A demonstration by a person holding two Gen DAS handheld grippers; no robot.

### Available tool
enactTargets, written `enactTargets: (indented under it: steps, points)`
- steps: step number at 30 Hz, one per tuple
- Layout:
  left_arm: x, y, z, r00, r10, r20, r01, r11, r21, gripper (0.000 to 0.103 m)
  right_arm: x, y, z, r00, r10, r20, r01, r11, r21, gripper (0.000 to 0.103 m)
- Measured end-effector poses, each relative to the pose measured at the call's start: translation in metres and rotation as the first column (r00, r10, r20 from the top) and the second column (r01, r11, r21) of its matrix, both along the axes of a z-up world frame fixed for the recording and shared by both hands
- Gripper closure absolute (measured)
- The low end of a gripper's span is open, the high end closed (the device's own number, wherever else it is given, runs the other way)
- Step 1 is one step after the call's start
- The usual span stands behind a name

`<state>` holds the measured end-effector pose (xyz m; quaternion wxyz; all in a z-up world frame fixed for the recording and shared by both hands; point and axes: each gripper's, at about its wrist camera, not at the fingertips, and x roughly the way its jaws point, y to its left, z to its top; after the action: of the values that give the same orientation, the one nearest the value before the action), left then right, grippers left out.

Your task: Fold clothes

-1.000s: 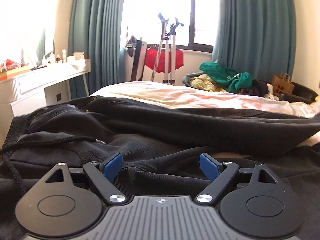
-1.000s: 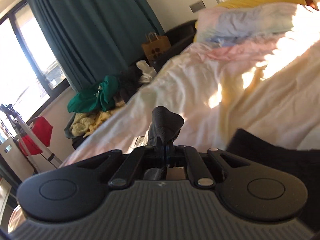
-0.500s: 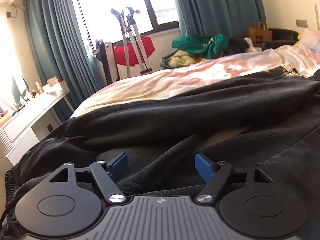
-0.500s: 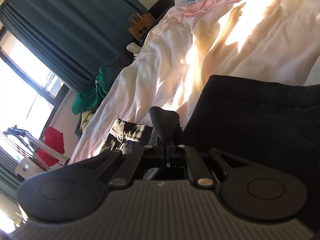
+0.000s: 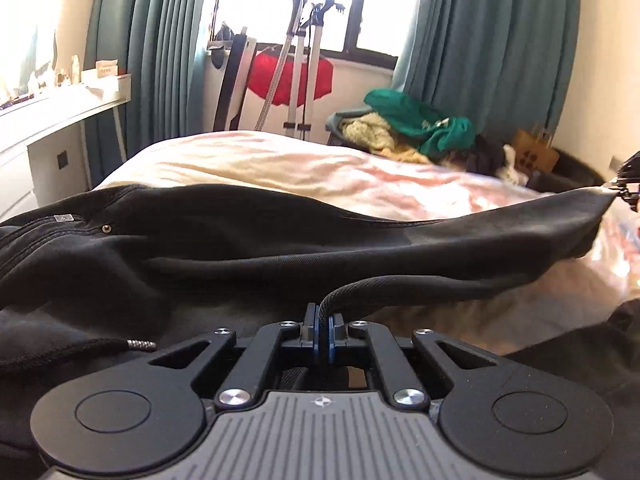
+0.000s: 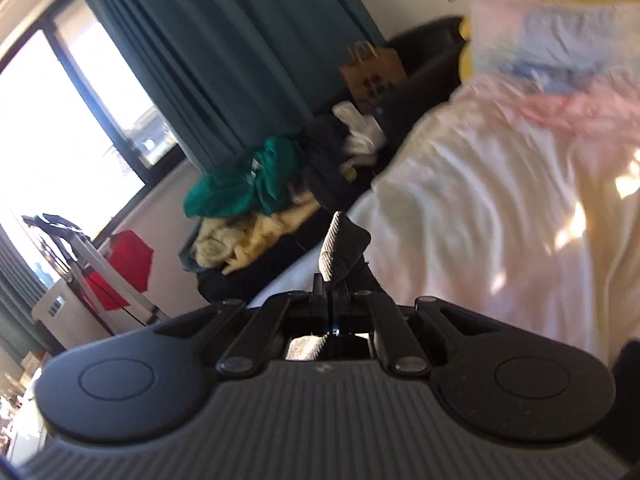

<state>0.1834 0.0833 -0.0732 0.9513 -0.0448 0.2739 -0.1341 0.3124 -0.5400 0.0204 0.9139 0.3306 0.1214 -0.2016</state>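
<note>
A black garment (image 5: 240, 248), sweatpants with a drawstring (image 5: 140, 345), lies stretched across the bed (image 5: 280, 168). My left gripper (image 5: 322, 320) is shut on a fold of its black fabric near the front. My right gripper (image 6: 332, 292) is shut on another black edge of the garment (image 6: 340, 244) and holds it up above the sheet. In the left wrist view the right gripper (image 5: 628, 188) shows at the far right, holding the garment's far end taut.
The bed has a cream and pink sheet (image 6: 500, 208) with pillows (image 6: 560, 28) at its head. A laundry basket with green and yellow clothes (image 5: 408, 128) stands by the teal curtains (image 5: 492, 40). A white desk (image 5: 52, 120) is on the left. A paper bag (image 5: 536, 154) is at the right.
My left gripper was open over the black fabric and has now shut on a fold. My right gripper, still shut on its edge, has lifted and pulled the garment taut.
</note>
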Motion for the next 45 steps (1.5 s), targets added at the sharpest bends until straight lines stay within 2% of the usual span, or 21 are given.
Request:
enactTargets:
  steps: [1, 3, 5, 8, 11, 13, 14, 18, 20, 22, 25, 26, 27, 28, 30, 31, 36, 39, 42, 45]
  points:
    - [-0.004, 0.003, 0.006, 0.999, -0.034, 0.03, 0.034, 0.999, -0.012, 0.099, -0.006, -0.003, 0.002, 1.0, -0.011, 0.022, 0.011, 1.0, 0.009, 0.098]
    - [-0.017, 0.007, 0.021, 0.988, -0.119, 0.099, 0.117, 0.993, 0.031, 0.099, -0.02, -0.009, 0.002, 0.998, -0.033, 0.052, 0.032, 0.999, 0.022, 0.098]
    - [-0.027, 0.009, 0.029, 0.975, -0.19, 0.115, 0.18, 0.98, 0.088, 0.099, -0.041, -0.02, -0.023, 0.998, -0.062, 0.019, 0.062, 0.998, 0.034, 0.098]
    - [-0.031, 0.009, 0.022, 0.972, -0.232, 0.033, 0.229, 0.971, 0.074, 0.098, -0.075, -0.038, -0.077, 0.991, -0.1, -0.092, 0.109, 0.99, 0.092, 0.098]
    - [-0.04, -0.016, -0.002, 0.962, -0.267, -0.062, 0.274, 0.939, 0.205, 0.098, -0.103, -0.048, -0.128, 0.976, -0.113, -0.187, 0.144, 0.976, 0.164, 0.098]
    - [-0.043, -0.025, -0.016, 0.962, -0.25, -0.112, 0.271, 0.929, 0.251, 0.098, -0.116, -0.048, -0.151, 0.972, -0.108, -0.21, 0.149, 0.971, 0.188, 0.098]
    - [-0.043, -0.027, -0.022, 0.963, -0.235, -0.131, 0.261, 0.932, 0.25, 0.098, -0.117, -0.043, -0.152, 0.974, -0.103, -0.203, 0.138, 0.977, 0.165, 0.098]
    - [-0.04, -0.025, -0.026, 0.971, -0.189, -0.145, 0.218, 0.952, 0.214, 0.094, -0.111, -0.033, -0.142, 0.963, -0.088, -0.255, 0.118, 0.987, 0.106, 0.094]
    - [-0.036, -0.024, -0.024, 0.975, -0.171, -0.139, 0.196, 0.96, 0.198, 0.082, -0.111, -0.028, -0.132, 0.954, -0.08, -0.287, 0.107, 0.991, 0.08, 0.092]
    - [-0.04, -0.024, -0.02, 0.981, -0.153, -0.118, 0.173, 0.968, 0.182, 0.054, -0.117, -0.022, -0.121, 0.945, -0.074, -0.318, 0.095, 0.994, 0.049, 0.091]
    - [-0.047, -0.025, -0.01, 0.99, -0.113, -0.087, 0.126, 0.979, 0.163, 0.035, -0.138, -0.006, -0.103, 0.944, -0.08, -0.319, 0.086, 0.996, 0.004, 0.09]
    - [-0.052, -0.025, -0.006, 0.992, -0.103, -0.079, 0.114, 0.981, 0.156, 0.032, -0.147, 0.001, -0.097, 0.948, -0.08, -0.307, 0.082, 0.997, -0.008, 0.087]
    - [-0.059, -0.024, -0.001, 0.993, -0.097, -0.071, 0.107, 0.983, 0.149, 0.026, -0.158, 0.008, -0.093, 0.952, -0.082, -0.295, 0.081, 0.997, -0.014, 0.074]
    - [-0.065, -0.023, 0.004, 0.994, -0.093, -0.057, 0.101, 0.985, 0.14, 0.022, -0.168, 0.015, -0.088, 0.955, -0.083, -0.284, 0.081, 0.997, -0.02, 0.055]
    - [-0.079, -0.024, 0.013, 0.996, -0.09, -0.019, 0.091, 0.987, 0.134, 0.017, -0.188, 0.03, -0.078, 0.962, -0.086, -0.26, 0.08, 0.996, -0.031, 0.034]
    - [-0.087, -0.025, 0.018, 0.996, -0.088, 0.0, 0.087, 0.987, 0.133, 0.013, -0.199, 0.038, -0.074, 0.965, -0.087, -0.248, 0.08, 0.996, -0.037, 0.028]
    - [-0.125, -0.026, 0.038, 0.993, -0.073, 0.098, 0.06, 0.99, 0.125, 0.0, -0.244, 0.069, -0.063, 0.976, -0.032, -0.216, 0.024, 0.999, -0.041, 0.029]
    - [-0.145, -0.03, 0.045, 0.987, -0.068, 0.144, 0.039, 0.981, 0.192, 0.0, -0.269, 0.079, -0.068, 0.971, -0.016, -0.237, 0.02, 1.0, 0.013, 0.029]
    - [-0.158, -0.029, 0.049, 0.989, -0.053, 0.135, 0.024, 0.978, 0.208, 0.0, -0.285, 0.085, -0.074, 0.968, 0.01, -0.25, 0.018, 0.994, 0.109, 0.028]
    - [-0.165, -0.019, 0.048, 0.996, -0.018, 0.09, 0.001, 0.983, 0.184, 0.0, -0.291, 0.086, -0.075, 0.972, 0.018, -0.236, 0.018, 0.989, 0.148, 0.028]
